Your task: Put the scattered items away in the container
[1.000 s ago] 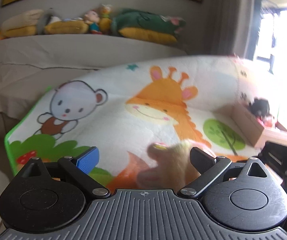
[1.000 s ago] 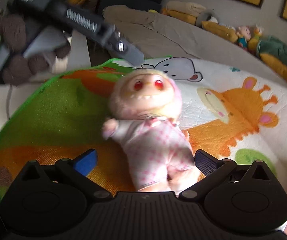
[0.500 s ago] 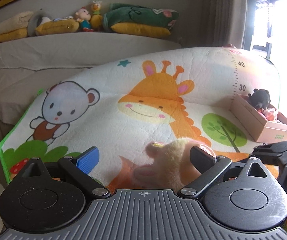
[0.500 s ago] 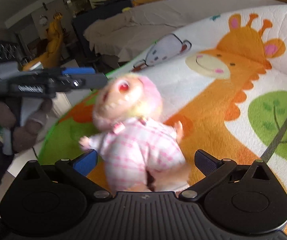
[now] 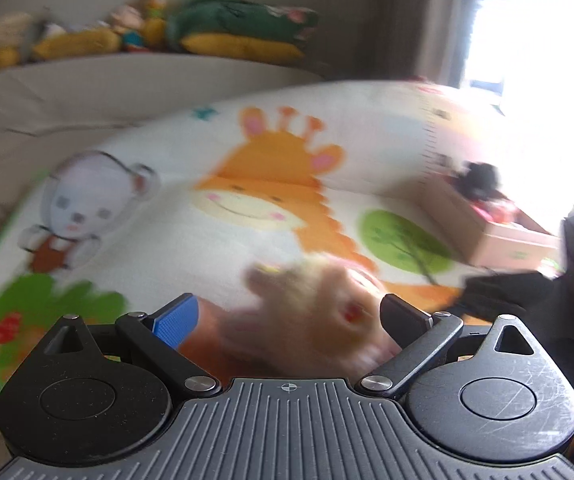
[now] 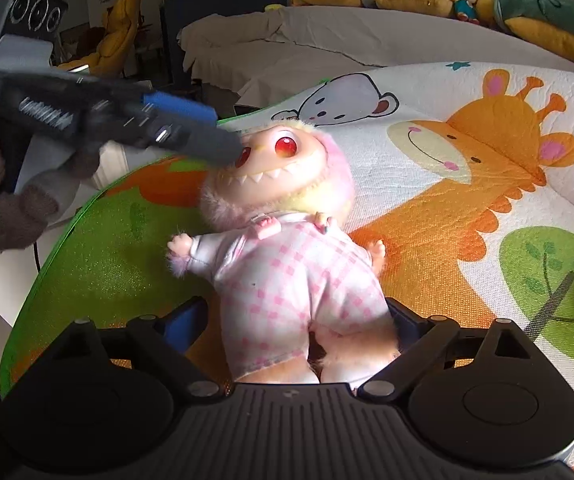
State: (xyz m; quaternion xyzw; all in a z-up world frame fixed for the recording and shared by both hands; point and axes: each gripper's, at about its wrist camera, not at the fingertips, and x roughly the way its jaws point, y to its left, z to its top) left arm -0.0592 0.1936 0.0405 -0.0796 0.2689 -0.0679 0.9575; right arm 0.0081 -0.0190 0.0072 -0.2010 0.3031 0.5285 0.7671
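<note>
The doll (image 6: 287, 248), airborne half a second earlier, is now being laid on the play mat (image 6: 427, 216), so transfer to the box (image 5: 483, 220) is being delayed. It is being bracketed by the right tongs (image 6: 293, 320); clenching cannot be told. The left tongs (image 5: 287, 316) are being held released at its fuzzy, red-eyed head.

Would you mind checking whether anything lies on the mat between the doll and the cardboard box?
Nothing visible does: the doll and the cardboard box are separated only by bare play mat, though the view is blurred.
</note>
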